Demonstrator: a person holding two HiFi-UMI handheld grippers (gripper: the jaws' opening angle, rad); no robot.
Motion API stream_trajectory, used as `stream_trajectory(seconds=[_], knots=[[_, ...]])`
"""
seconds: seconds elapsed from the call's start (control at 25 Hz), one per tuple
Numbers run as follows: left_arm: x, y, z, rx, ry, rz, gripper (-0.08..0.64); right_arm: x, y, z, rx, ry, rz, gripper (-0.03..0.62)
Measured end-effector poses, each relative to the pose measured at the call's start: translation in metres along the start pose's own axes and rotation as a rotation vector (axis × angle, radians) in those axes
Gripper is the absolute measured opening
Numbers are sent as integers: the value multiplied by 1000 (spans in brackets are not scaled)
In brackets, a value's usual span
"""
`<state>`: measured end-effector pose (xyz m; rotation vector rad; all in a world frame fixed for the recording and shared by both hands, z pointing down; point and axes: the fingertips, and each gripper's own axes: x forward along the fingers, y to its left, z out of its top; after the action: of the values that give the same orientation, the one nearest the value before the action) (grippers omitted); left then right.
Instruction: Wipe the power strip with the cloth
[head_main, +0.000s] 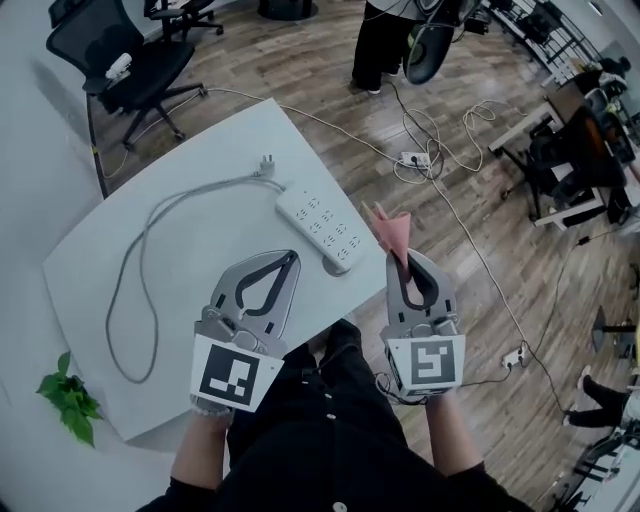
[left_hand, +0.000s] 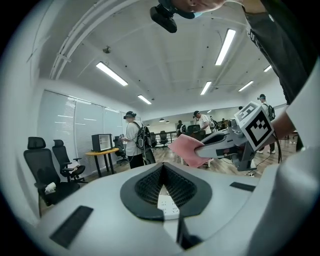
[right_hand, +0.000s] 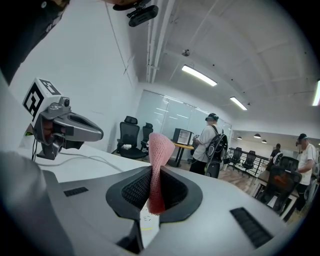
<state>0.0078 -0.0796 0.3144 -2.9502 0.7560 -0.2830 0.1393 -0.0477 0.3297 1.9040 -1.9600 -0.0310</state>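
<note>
Cloth (head_main: 390, 228) held up beside the power strip (head_main: 318, 229)
The right claw (head_main: 405, 258) pinches the pink cloth past the bench's (head_main: 200, 160) right edge; the left claw (head_main: 291, 258) is closed, empty; the white power strip lies by that edge.

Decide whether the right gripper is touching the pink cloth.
Touching. In the right gripper view, the right gripper grips the cloth between closed jaws.

White power strip (head_main: 318, 229), flat, slanted, near and ahead of left jaws' tips. Pink cloth (right_hand: 157, 165), pinched upright between right jaws, poking beyond tips.
</note>
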Motion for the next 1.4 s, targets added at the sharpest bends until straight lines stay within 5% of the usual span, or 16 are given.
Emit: stream_trajectory(seconds=[0.56, 1.4], knots=[[16, 29, -14, -52, 78, 239, 11, 76, -14, -20, -15, 11, 252, 57], [21, 40, -20, -94, 129, 526, 11, 212, 25, -54, -265, 70, 629, 57]])
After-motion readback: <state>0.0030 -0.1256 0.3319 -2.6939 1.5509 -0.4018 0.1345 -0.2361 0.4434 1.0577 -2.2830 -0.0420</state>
